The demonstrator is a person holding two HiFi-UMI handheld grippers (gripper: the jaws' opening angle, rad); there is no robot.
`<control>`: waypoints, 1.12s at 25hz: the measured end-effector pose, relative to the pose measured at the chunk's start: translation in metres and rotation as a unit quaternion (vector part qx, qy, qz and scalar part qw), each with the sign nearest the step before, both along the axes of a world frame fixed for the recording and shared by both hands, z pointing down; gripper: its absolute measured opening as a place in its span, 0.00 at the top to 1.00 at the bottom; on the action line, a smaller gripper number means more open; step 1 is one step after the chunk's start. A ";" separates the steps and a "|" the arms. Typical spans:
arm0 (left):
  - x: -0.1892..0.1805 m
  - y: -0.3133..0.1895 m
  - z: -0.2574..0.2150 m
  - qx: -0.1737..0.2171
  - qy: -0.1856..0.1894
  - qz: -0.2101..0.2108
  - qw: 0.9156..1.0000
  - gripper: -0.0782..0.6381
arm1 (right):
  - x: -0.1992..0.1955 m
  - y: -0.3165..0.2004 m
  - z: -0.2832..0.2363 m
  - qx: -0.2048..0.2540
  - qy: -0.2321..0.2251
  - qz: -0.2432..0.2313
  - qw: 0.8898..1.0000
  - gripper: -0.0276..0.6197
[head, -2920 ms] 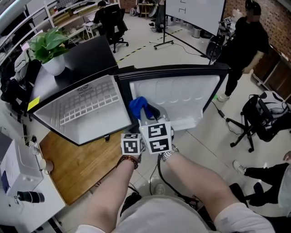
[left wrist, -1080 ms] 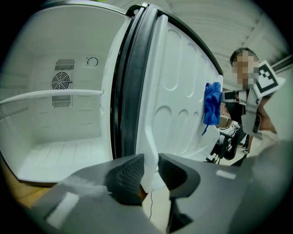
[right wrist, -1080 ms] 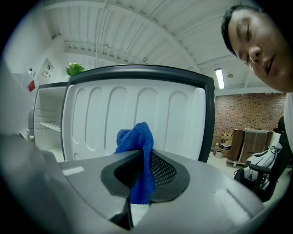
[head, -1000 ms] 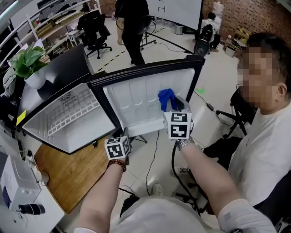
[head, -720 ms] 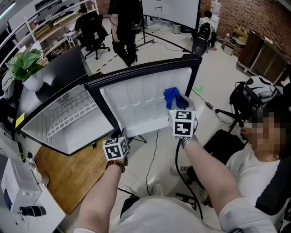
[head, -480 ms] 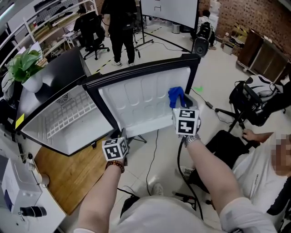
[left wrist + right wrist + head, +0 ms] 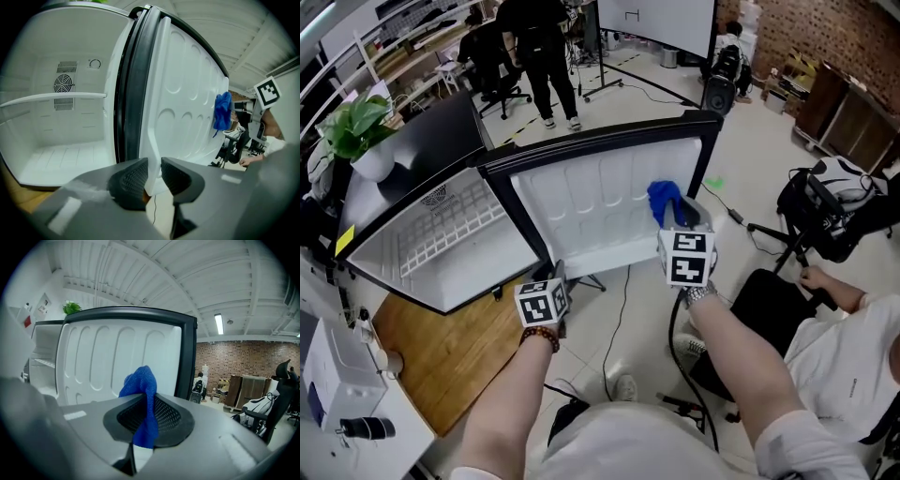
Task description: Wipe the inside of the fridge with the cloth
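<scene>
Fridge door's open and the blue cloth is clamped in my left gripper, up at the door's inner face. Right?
Not the left: the blue cloth is clamped in the right gripper, as the right gripper view shows. The rest stands: the fridge door is open and the cloth is up at its inner face.

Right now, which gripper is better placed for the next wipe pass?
Right. The right gripper is shut on the blue cloth by the inside of the fridge door; the left gripper is clamped on that door's edge.
</scene>
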State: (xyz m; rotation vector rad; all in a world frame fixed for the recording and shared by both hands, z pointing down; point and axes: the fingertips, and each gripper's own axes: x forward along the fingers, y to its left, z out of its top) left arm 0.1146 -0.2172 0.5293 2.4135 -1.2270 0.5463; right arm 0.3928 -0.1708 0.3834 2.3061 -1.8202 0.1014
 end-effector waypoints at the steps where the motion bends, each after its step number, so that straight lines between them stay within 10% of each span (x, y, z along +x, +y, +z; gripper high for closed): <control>1: 0.000 0.001 0.000 0.001 0.000 0.002 1.000 0.75 | -0.007 0.001 0.000 0.001 0.000 -0.007 1.000 0.89; 17: -0.017 0.022 -0.004 0.010 -0.017 0.047 0.999 0.76 | -0.196 -0.022 0.043 -0.025 -0.012 -0.181 0.983 0.89; 28: -0.033 0.024 -0.014 0.016 -0.010 0.054 0.998 0.76 | -0.249 -0.053 0.062 -0.043 -0.022 -0.209 0.977 0.89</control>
